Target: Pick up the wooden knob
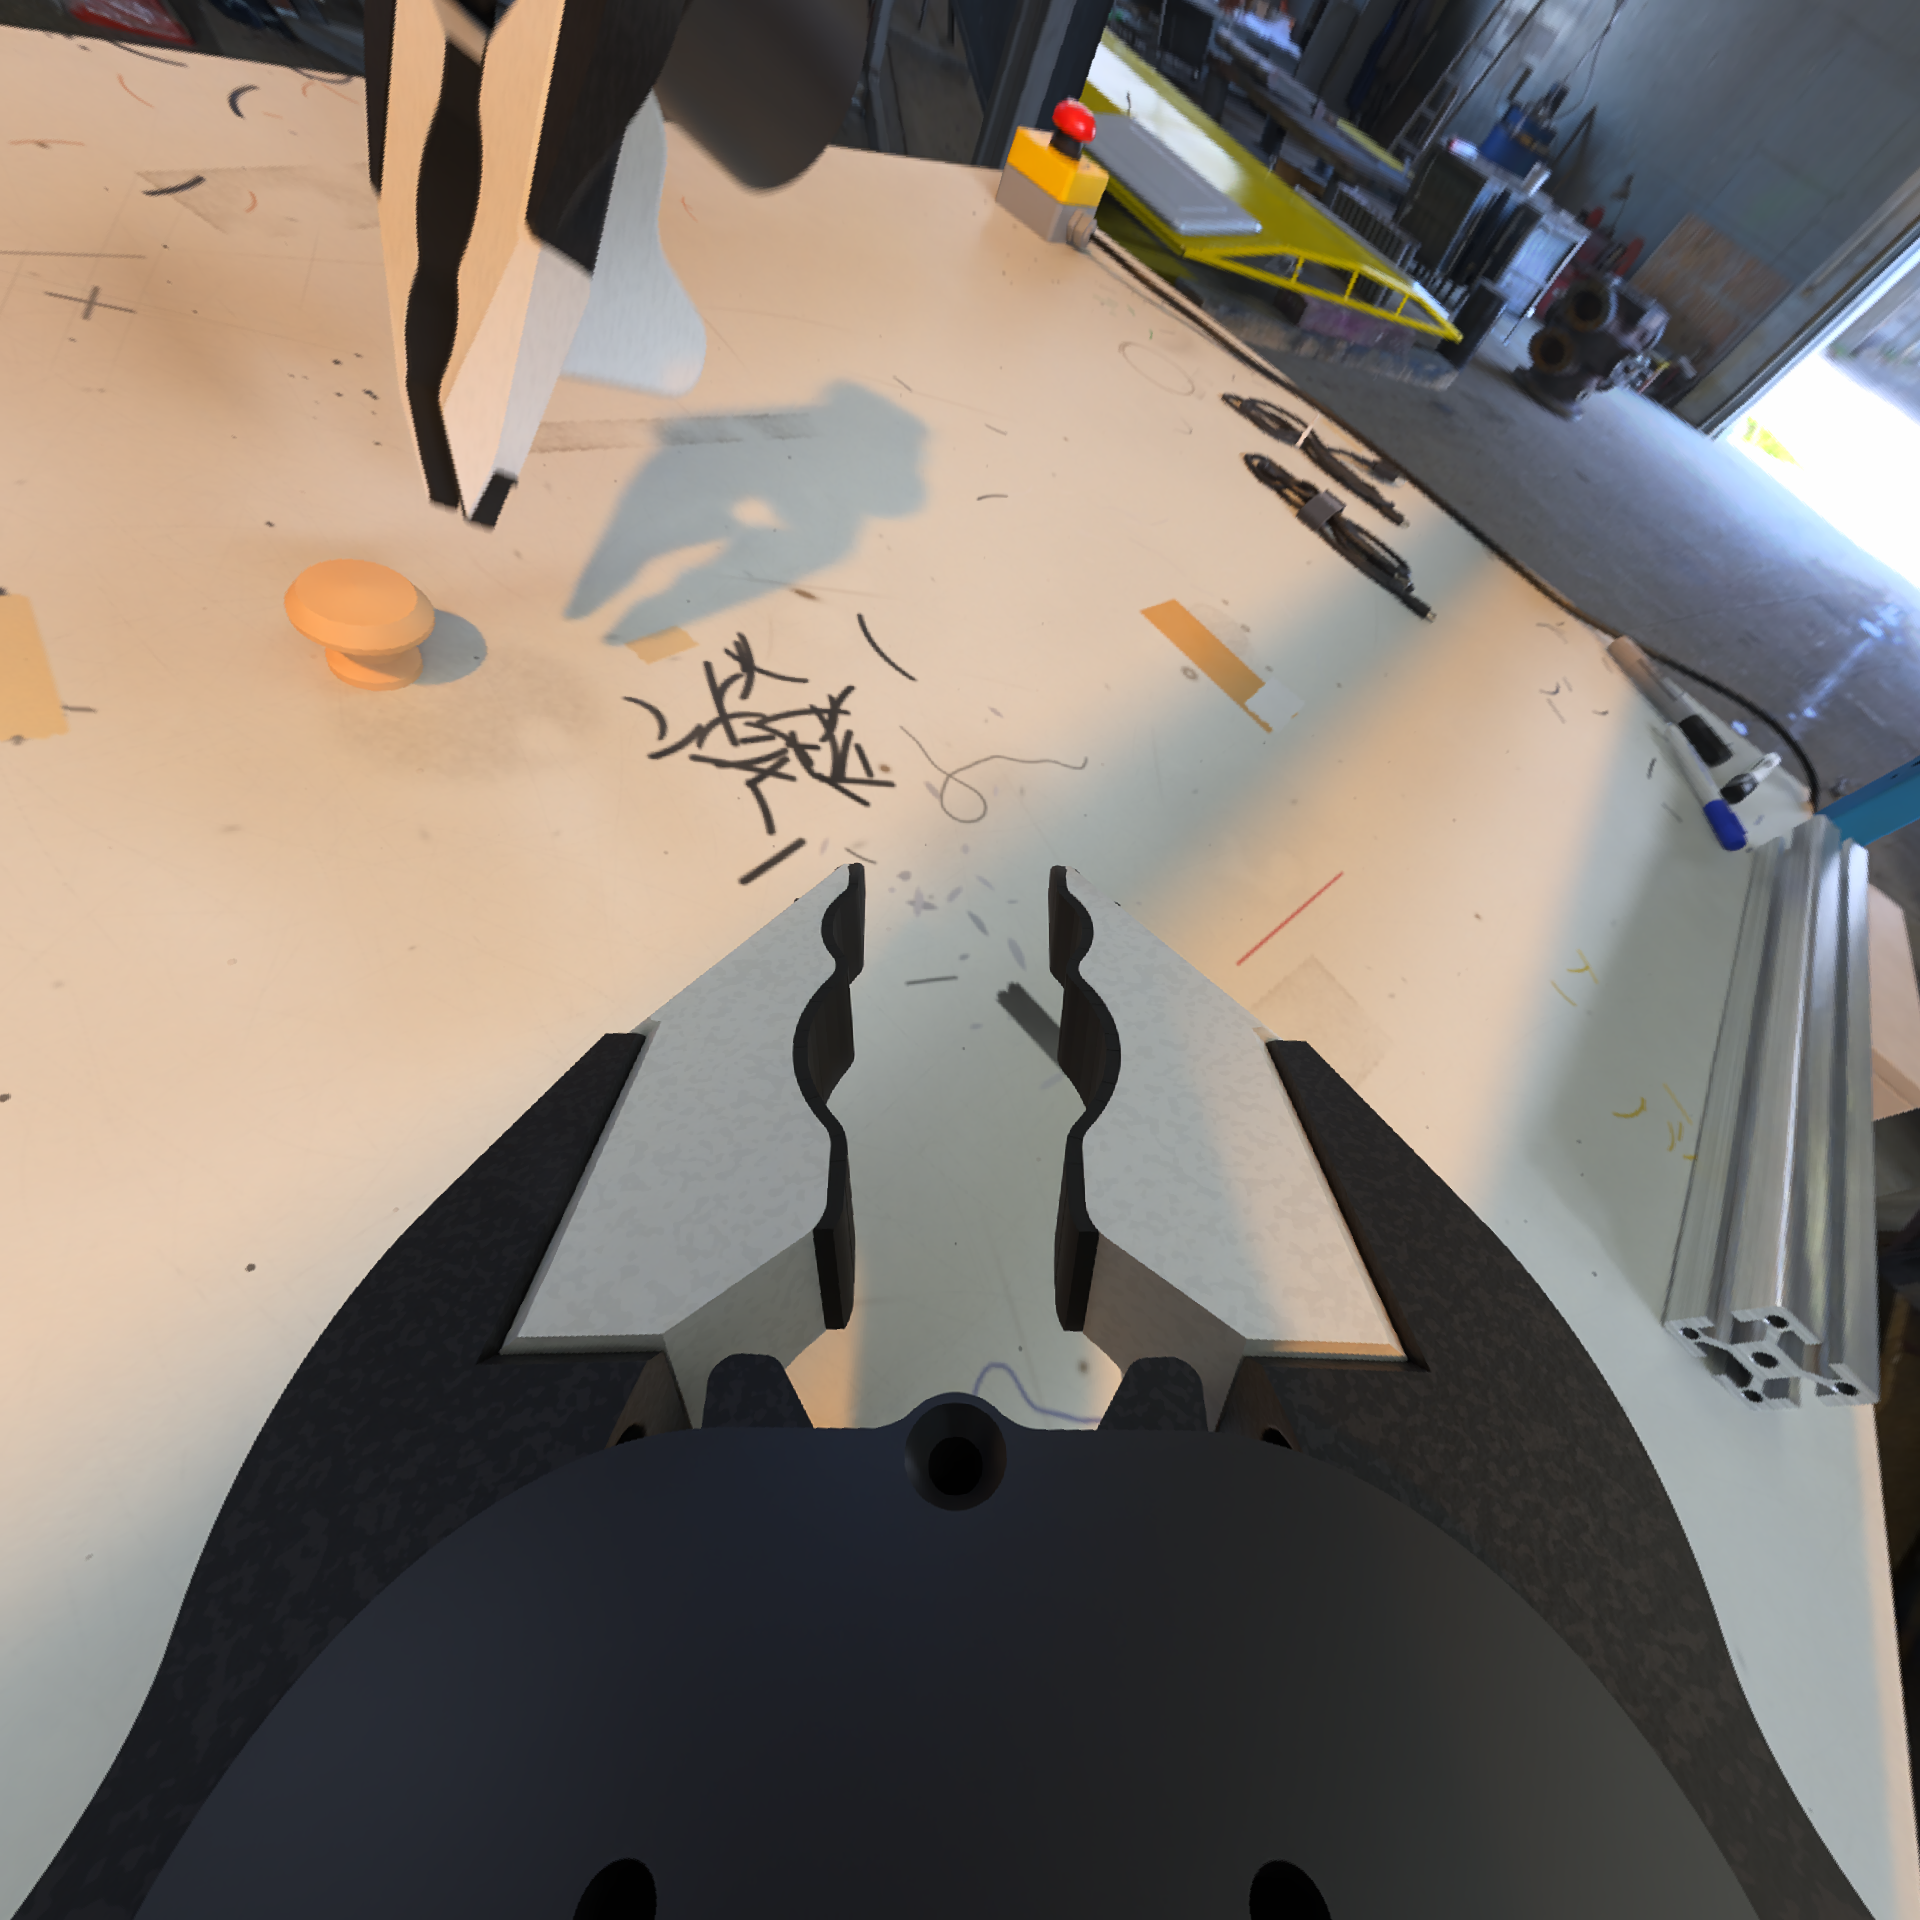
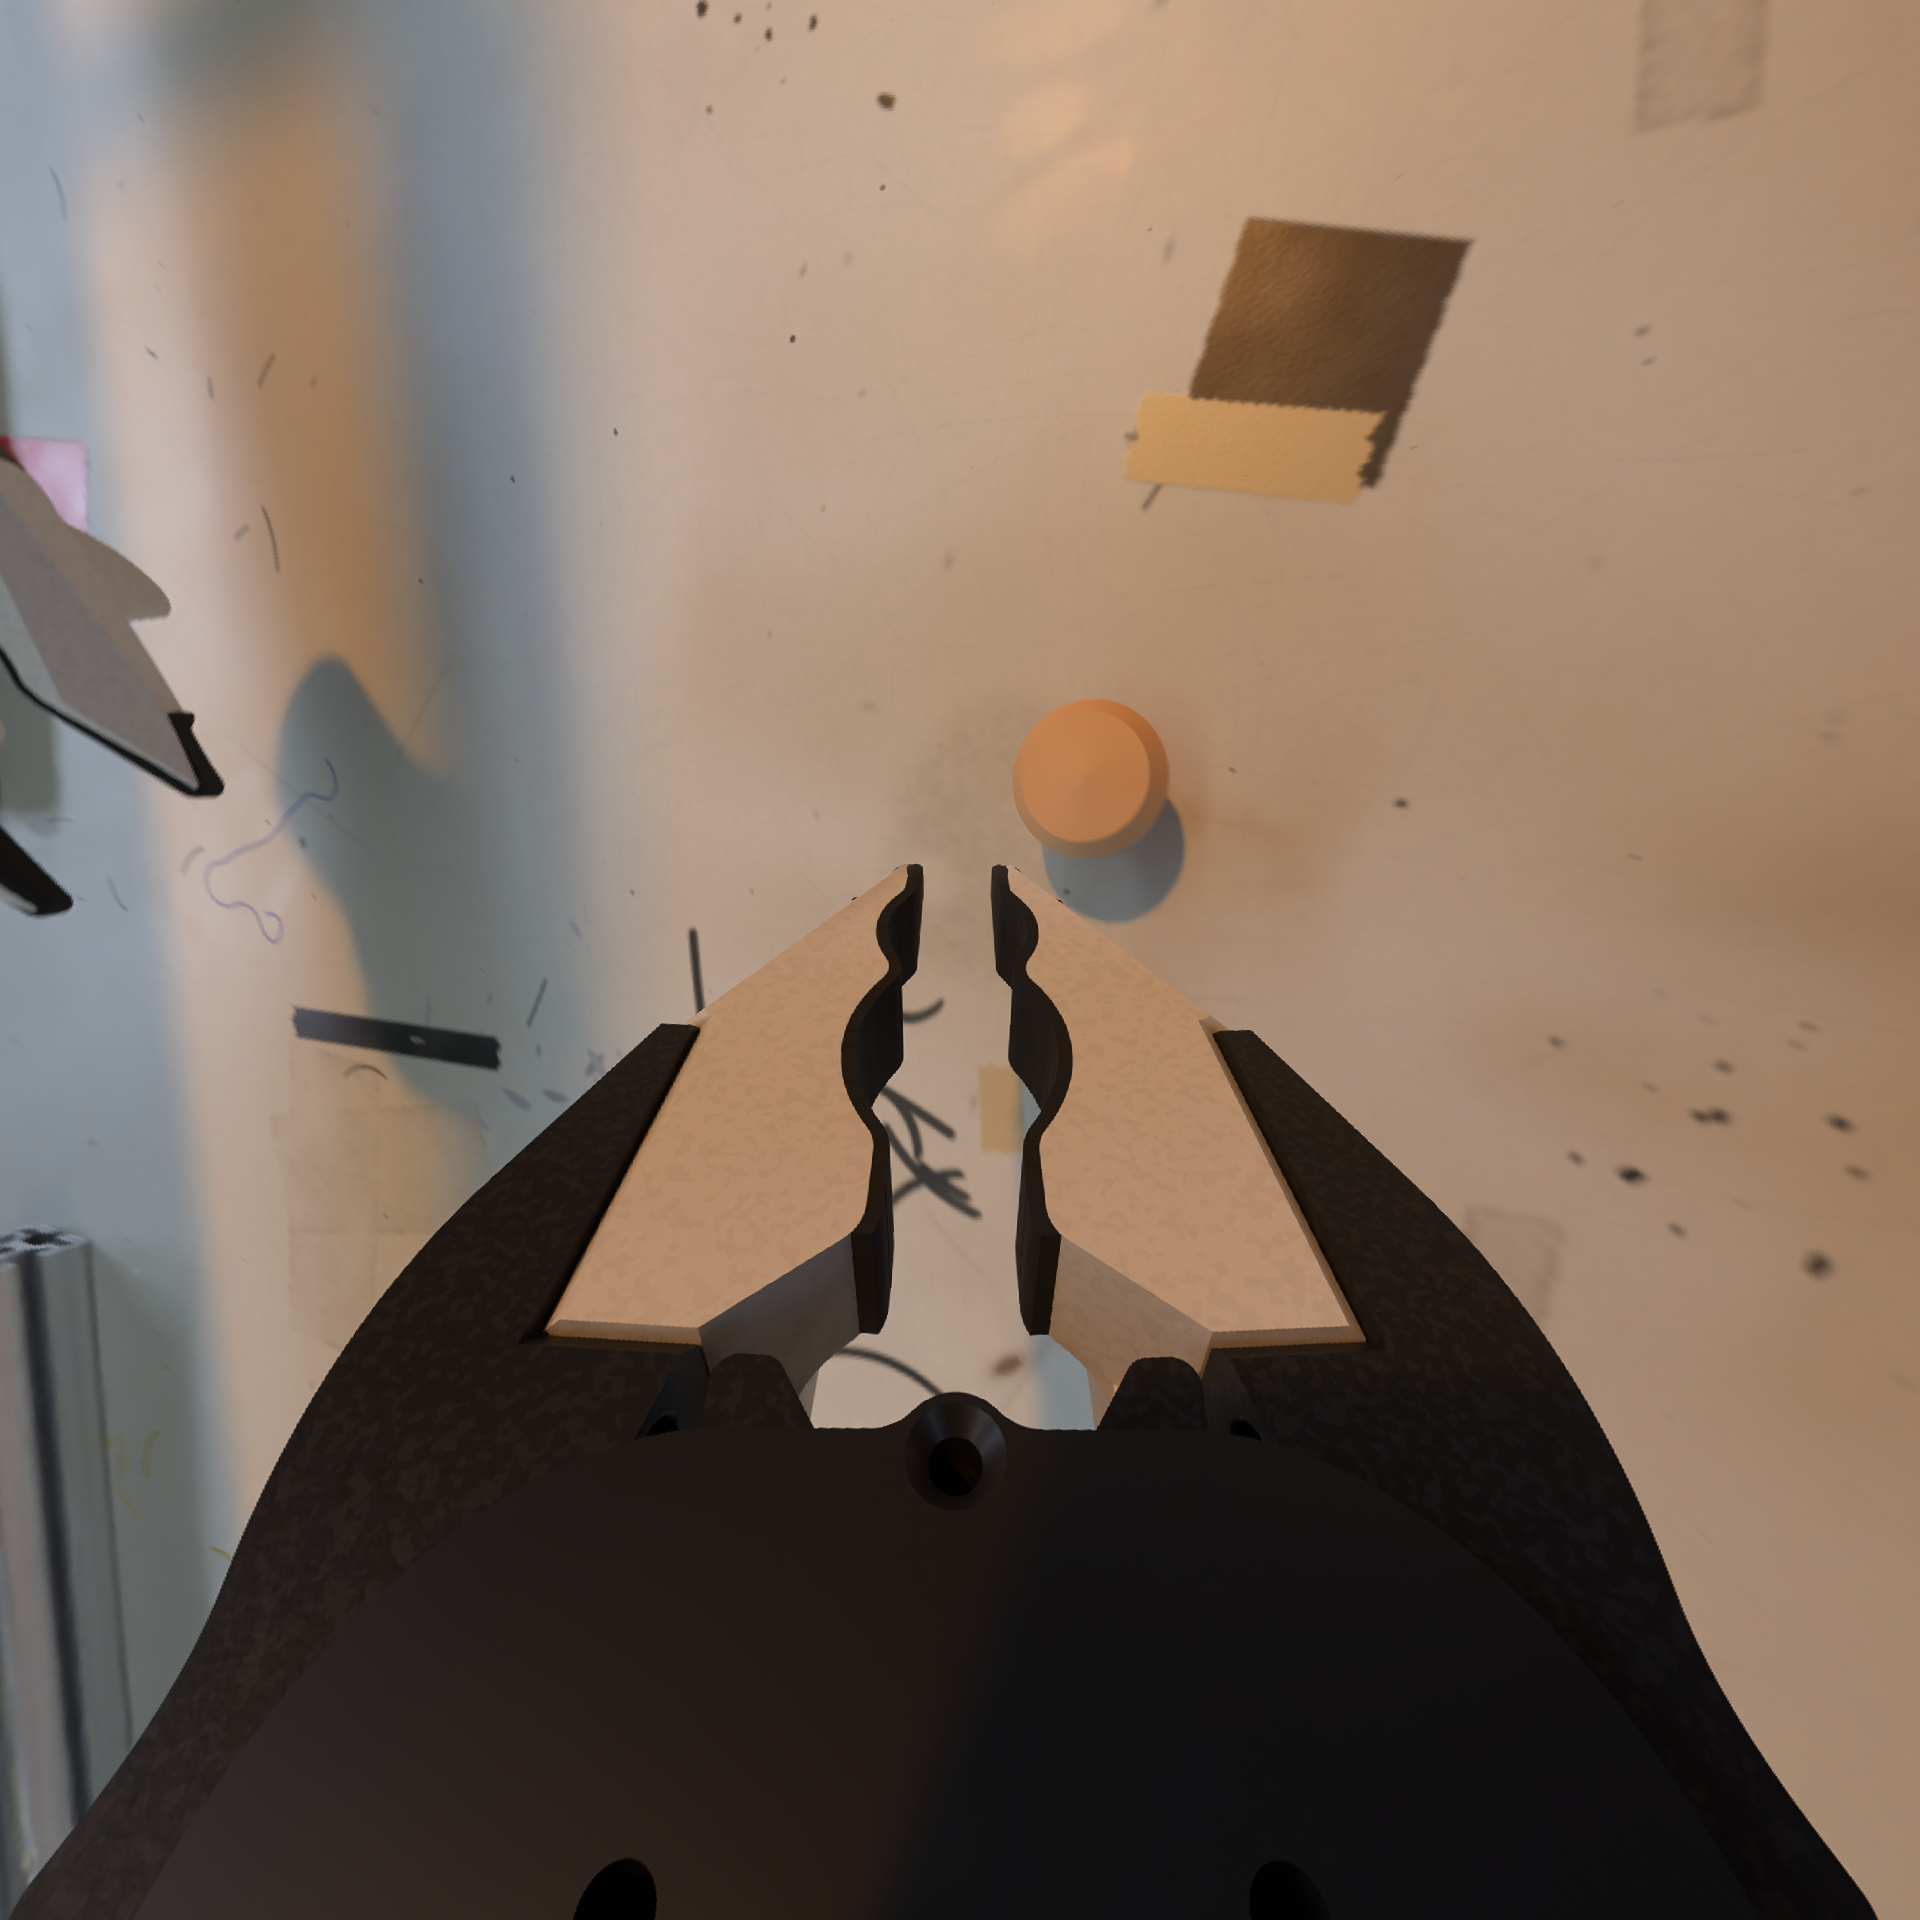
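Observation:
The wooden knob [image 1: 358, 623] is a light orange mushroom-shaped piece standing on its foot on the pale table [image 1: 260, 987]. My left gripper [image 1: 956, 883] is open and empty, low over the table, with the knob well ahead to its left. My right gripper [image 2: 956, 878] points straight down at the table with only a narrow gap between its jaws and nothing in them. From above, the knob [image 2: 1086, 779] lies just beyond and right of its tips. The right gripper also shows in the left wrist view [image 1: 473, 504], hovering above and right of the knob.
An aluminium profile [image 1: 1777, 1122] lies along the table's right edge, with marker pens [image 1: 1704, 758] and coiled black cables [image 1: 1330, 499] beyond. A yellow box with a red button [image 1: 1055, 171] stands at the far edge. Tape pieces [image 2: 1257, 447] are stuck flat on the table.

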